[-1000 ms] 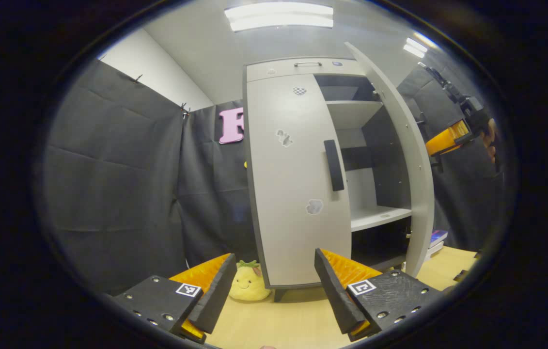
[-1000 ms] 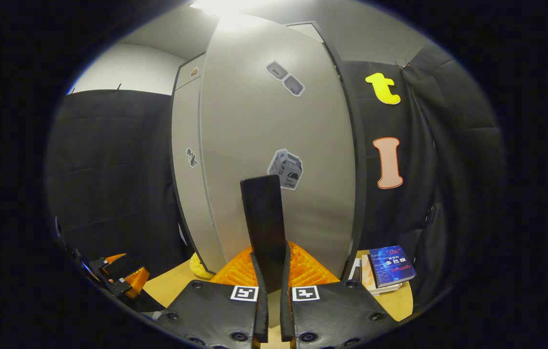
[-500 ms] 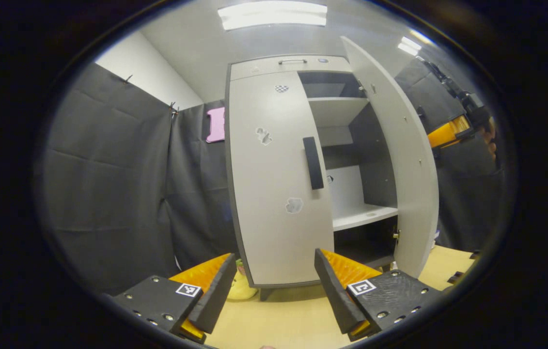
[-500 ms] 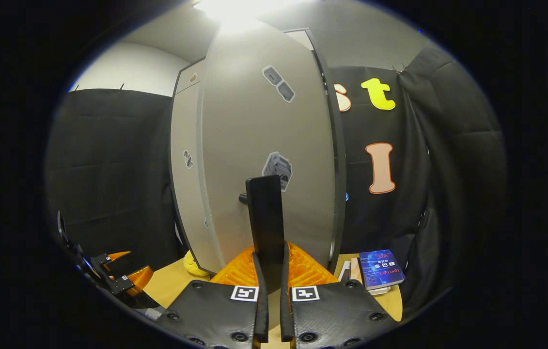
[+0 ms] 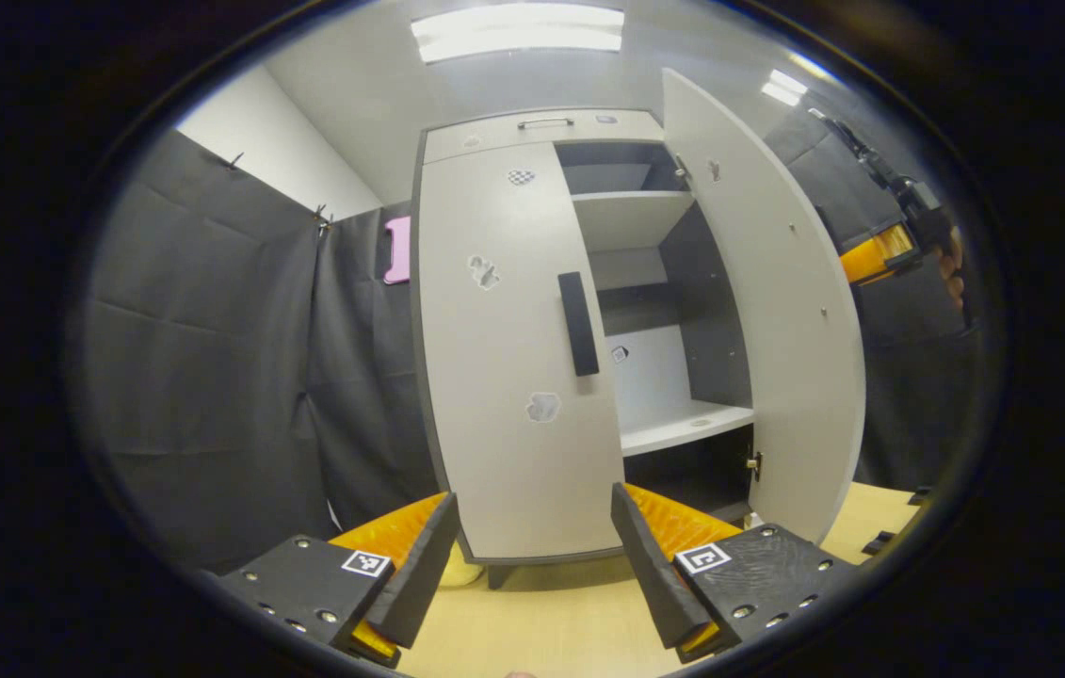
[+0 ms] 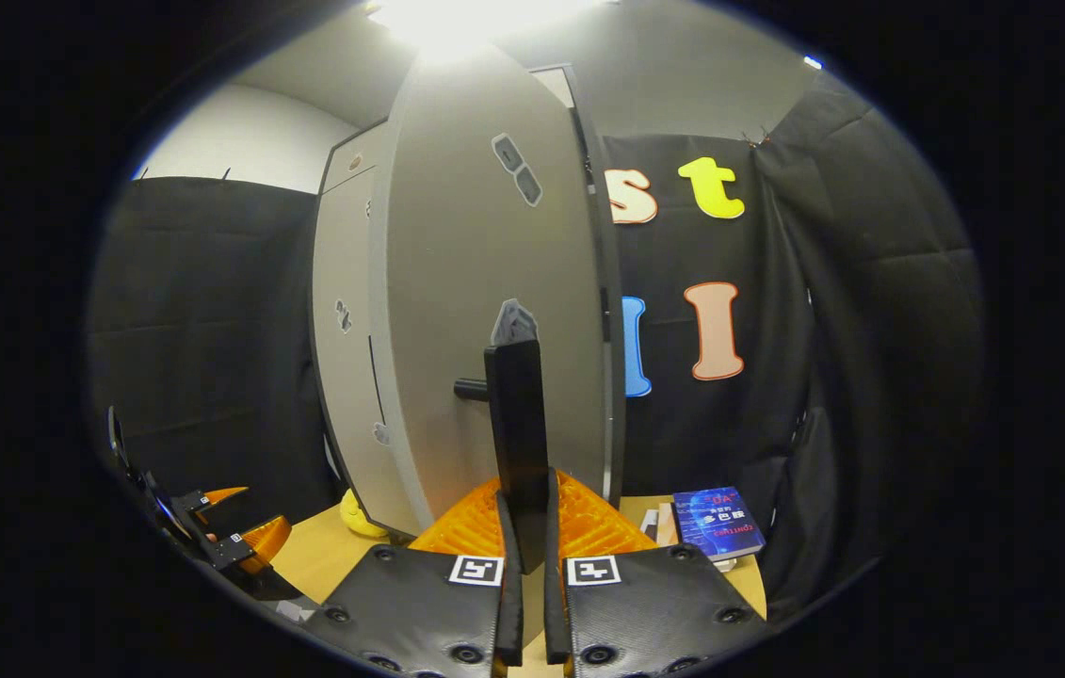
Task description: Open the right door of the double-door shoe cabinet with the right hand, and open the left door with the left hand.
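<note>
Right gripper [image 6: 524, 603] jaws clamp the open right door's handle [image 6: 517, 424]; left gripper [image 5: 532, 565] jaws gape apart

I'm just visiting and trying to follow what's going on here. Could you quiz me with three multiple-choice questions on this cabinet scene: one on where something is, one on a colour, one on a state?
1. Where does the blue book lie?
A. on the wooden table, right of the cabinet
B. on a cabinet shelf
C. on the cabinet's top

2. What colour are the door handles?
A. white
B. black
C. yellow

3. How do the two doors stand?
A. both shut
B. both open
C. right open, left shut

Answers: 1 A, it rests on the table. 2 B, the left door's handle is black. 3 C, the right door is swung out, baring shelves; the left door lies flush.
</note>
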Action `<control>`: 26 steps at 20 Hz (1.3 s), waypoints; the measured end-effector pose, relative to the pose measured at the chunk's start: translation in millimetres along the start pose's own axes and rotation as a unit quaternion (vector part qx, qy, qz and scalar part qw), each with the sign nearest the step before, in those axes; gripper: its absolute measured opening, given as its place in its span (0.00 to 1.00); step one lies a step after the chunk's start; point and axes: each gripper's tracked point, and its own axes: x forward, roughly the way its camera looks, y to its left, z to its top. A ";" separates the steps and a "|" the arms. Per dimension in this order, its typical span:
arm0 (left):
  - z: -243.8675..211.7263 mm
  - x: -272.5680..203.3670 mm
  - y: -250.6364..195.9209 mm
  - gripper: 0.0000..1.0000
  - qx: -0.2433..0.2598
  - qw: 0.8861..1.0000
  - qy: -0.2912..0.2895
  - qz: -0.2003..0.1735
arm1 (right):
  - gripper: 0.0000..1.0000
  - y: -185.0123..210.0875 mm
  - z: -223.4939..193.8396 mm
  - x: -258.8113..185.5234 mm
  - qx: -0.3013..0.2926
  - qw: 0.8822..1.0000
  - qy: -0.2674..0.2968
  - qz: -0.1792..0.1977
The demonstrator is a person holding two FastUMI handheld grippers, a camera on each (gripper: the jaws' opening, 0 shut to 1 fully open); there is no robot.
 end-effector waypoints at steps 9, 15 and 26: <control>3.6 18.5 -39.1 0.95 -0.014 0.999 0.004 -0.036 | 0.08 -42.8 1.5 -4.9 -0.034 0.997 -0.005 -0.063; 24.4 52.6 -41.5 0.95 -0.035 0.998 -0.001 -0.051 | 0.08 -45.1 -3.4 -42.8 -0.053 0.995 -0.018 -0.084; 96.2 150.6 -36.4 0.94 -0.041 0.997 -0.026 -0.064 | 0.82 -112.1 -43.9 -117.5 -0.029 0.978 -0.016 -0.208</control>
